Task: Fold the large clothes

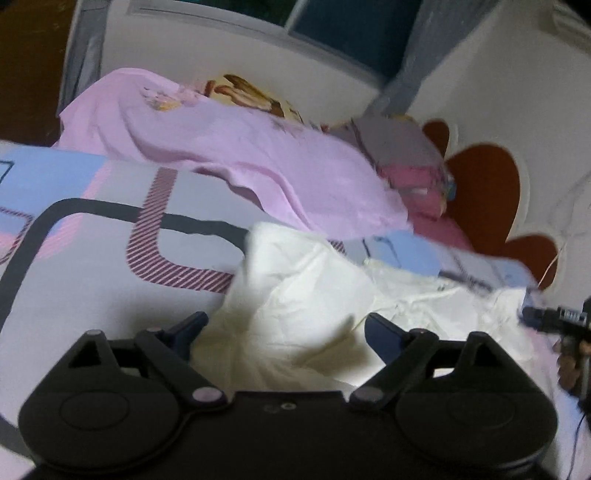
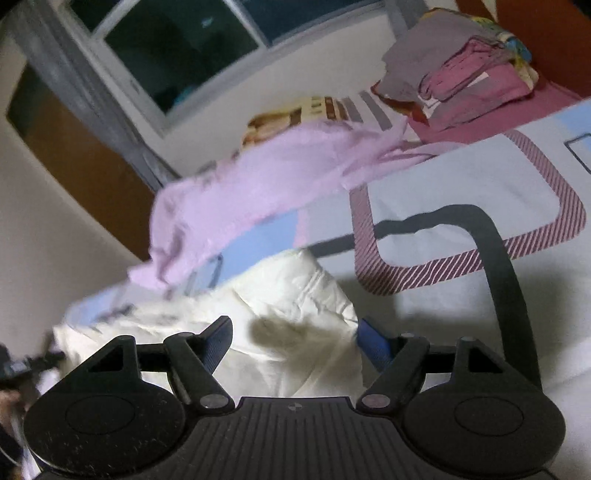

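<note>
- Bedsheet (image 1: pixel 92 258) with a pattern of grey, pale blue and pink panels, dark bands and striped maroon loops covers the bed and fills the middle of both views.
- White wall (image 1: pixel 229 62) runs across the top of the left wrist view, with a dark window (image 1: pixel 351 22) at upper centre; in the right wrist view the same window sits at upper left.
- Lilac garment (image 1: pixel 236 162) lies spread and rumpled across the bed, from upper left toward centre right in the left wrist view, and left of centre in the right wrist view (image 2: pixel 251 184).
- Cream-white garment (image 1: pixel 295 295), the piece nearest both tools, lies crumpled on the sheet in the lower centre of the left wrist view and the lower centre-left of the right wrist view (image 2: pixel 288 295).
- Stack of folded clothes (image 2: pixel 461 81), grey over pink and magenta, sits at the upper right of the right wrist view, well apart from the white garment.
- Brown heart shapes (image 1: pixel 484 184) mark the wall at the right of the left wrist view.
- Left tongs (image 1: pixel 284 328) stand apart at the bottom of their view, the white cloth showing between the blue fingers (image 1: pixel 380 328) and neither pad pressing it.
- Right tongs (image 2: pixel 295 332) likewise stand apart over the white garment, clamped on nothing; they also show, small and blurred, at the right edge of the left wrist view (image 1: pixel 554 321).
</note>
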